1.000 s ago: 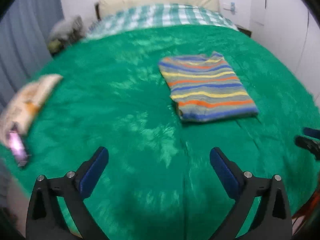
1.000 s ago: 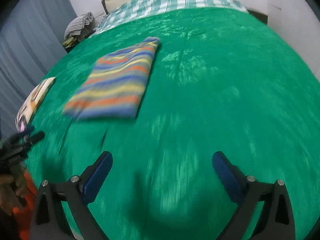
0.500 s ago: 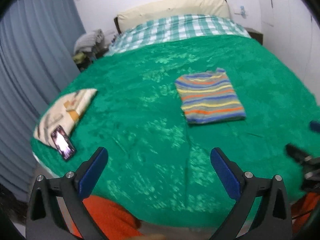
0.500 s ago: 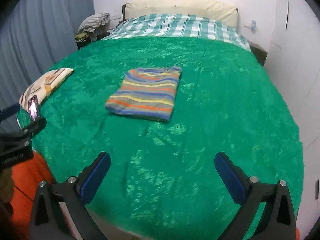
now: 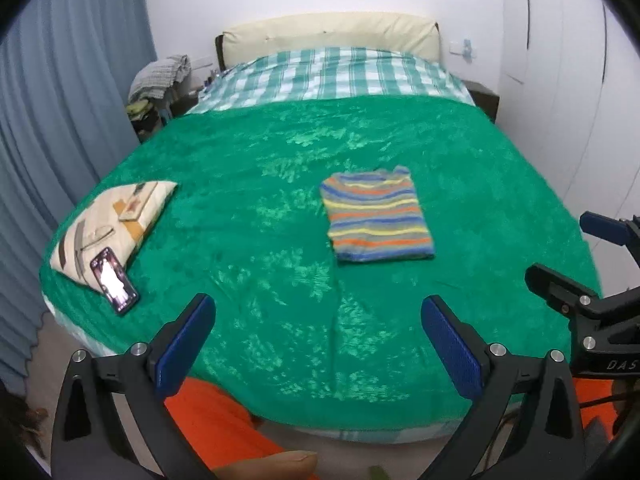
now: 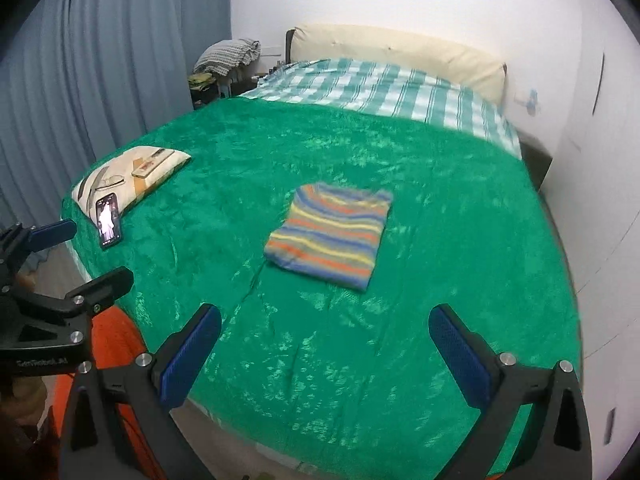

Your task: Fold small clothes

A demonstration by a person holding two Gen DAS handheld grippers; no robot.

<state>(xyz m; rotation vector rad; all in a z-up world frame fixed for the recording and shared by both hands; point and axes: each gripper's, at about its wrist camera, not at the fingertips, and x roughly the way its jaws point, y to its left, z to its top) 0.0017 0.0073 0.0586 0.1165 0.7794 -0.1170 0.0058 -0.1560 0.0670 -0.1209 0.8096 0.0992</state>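
Note:
A small striped shirt point(image 5: 376, 218), blue, orange, yellow and grey, lies folded into a neat rectangle in the middle of the green blanket point(image 5: 280, 208); it also shows in the right wrist view point(image 6: 332, 236). My left gripper point(image 5: 316, 344) is open and empty, held back near the foot of the bed, well short of the shirt. My right gripper point(image 6: 324, 354) is open and empty, also back at the foot edge. Each gripper appears at the other view's side: the right gripper point(image 5: 568, 252) and the left gripper point(image 6: 72, 248).
A cream patterned pillow point(image 5: 112, 224) lies at the bed's left edge with a lit phone point(image 5: 114, 280) on its corner. A checked sheet point(image 5: 332, 76) and headboard are at the far end. Blue curtains point(image 5: 60, 120) hang left; a white wall stands right.
Both grippers have pulled back and up from the bed, so the shirt looks smaller and farther. The jaws stay open. The shirt has not moved.

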